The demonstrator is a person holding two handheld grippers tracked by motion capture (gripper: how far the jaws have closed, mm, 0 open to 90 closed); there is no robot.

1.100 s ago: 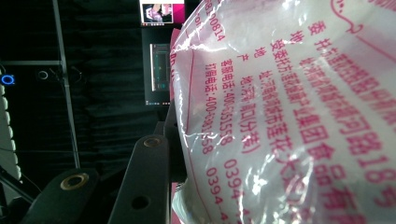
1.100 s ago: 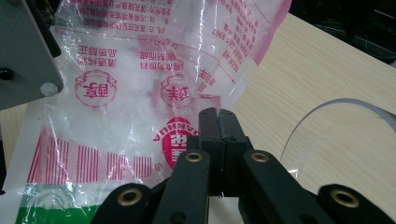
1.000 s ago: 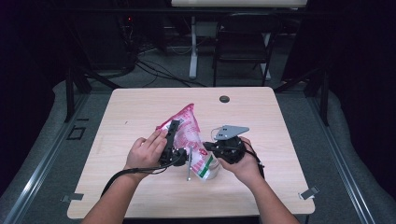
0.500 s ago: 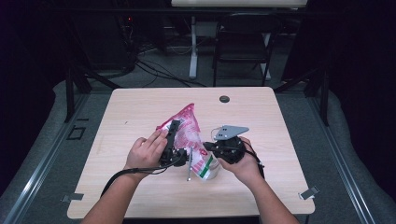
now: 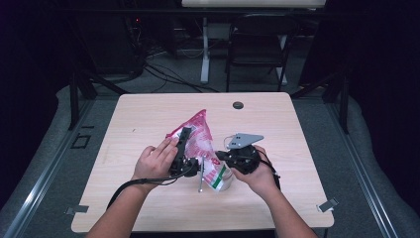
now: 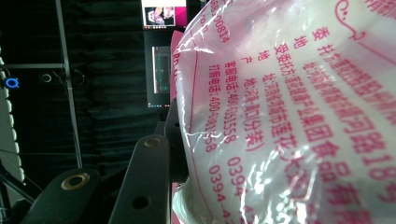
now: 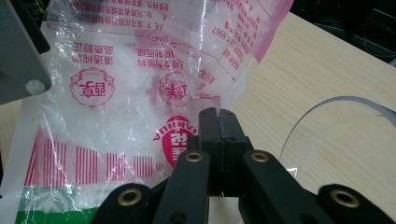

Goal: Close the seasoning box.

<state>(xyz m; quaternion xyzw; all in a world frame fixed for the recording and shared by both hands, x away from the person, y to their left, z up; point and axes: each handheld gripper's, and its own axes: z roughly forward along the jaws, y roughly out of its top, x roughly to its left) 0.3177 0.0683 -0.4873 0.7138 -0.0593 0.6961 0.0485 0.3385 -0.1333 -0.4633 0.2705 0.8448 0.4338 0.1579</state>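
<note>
One table (image 5: 148, 119), one pink-printed plastic bag (image 5: 198, 136), two hand-held grippers
The bag lies near the table's middle, held up between both hands; the right gripper (image 7: 218, 116) has its jaws pressed together, pinching the bag's clear edge, while the left gripper (image 5: 184, 141) lies against the bag's side, its grip impossible to tell; one small dark disc (image 5: 238, 105) sits near the far edge

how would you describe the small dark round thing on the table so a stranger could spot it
Start at the light wooden table and look to its far edge, beyond the pink printed bag. The small dark round disc lies there alone, apart from both hands, flat on the bare wood.
</note>
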